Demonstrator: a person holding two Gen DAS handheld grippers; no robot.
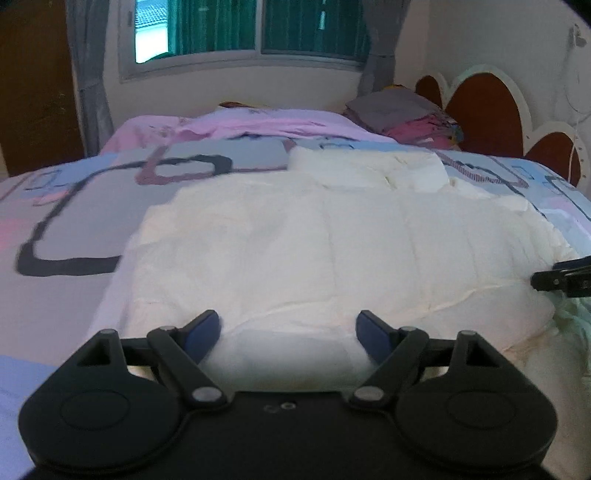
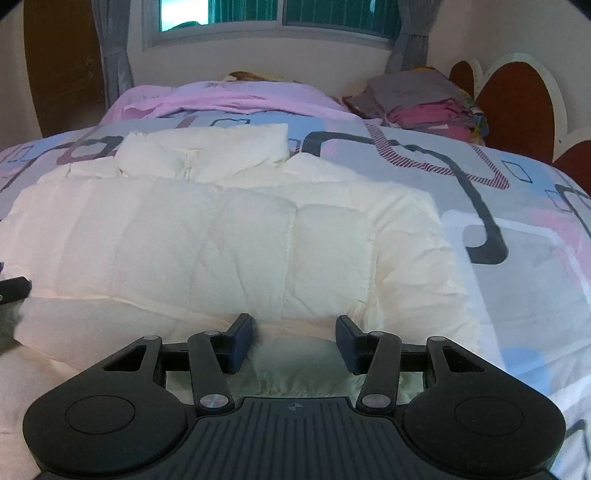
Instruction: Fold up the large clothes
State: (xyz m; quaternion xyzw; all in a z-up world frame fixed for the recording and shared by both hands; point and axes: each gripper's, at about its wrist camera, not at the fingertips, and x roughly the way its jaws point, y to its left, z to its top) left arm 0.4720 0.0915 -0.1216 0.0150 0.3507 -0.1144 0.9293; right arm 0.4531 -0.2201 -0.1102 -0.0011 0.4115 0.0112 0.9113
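A cream quilted puffer jacket (image 1: 332, 240) lies spread on the bed, its collar end (image 1: 369, 170) bunched at the far side. In the right wrist view the same jacket (image 2: 221, 236) fills the middle, with its far collar (image 2: 207, 151). My left gripper (image 1: 287, 321) hovers open over the jacket's near edge, and no fabric is pinched between its blue pads. My right gripper (image 2: 293, 325) is also open above the near edge, toward the jacket's right side. Each gripper's tip shows at the other view's edge: the right one (image 1: 565, 278) and the left one (image 2: 13, 290).
The bed cover (image 1: 74, 206) is grey-blue with pink and dark loop patterns. A pink sheet (image 2: 229, 98) lies at the far end. A stack of folded clothes (image 2: 424, 99) sits at the back right by the brown and white headboard (image 1: 487, 114). A window (image 1: 251, 29) is behind.
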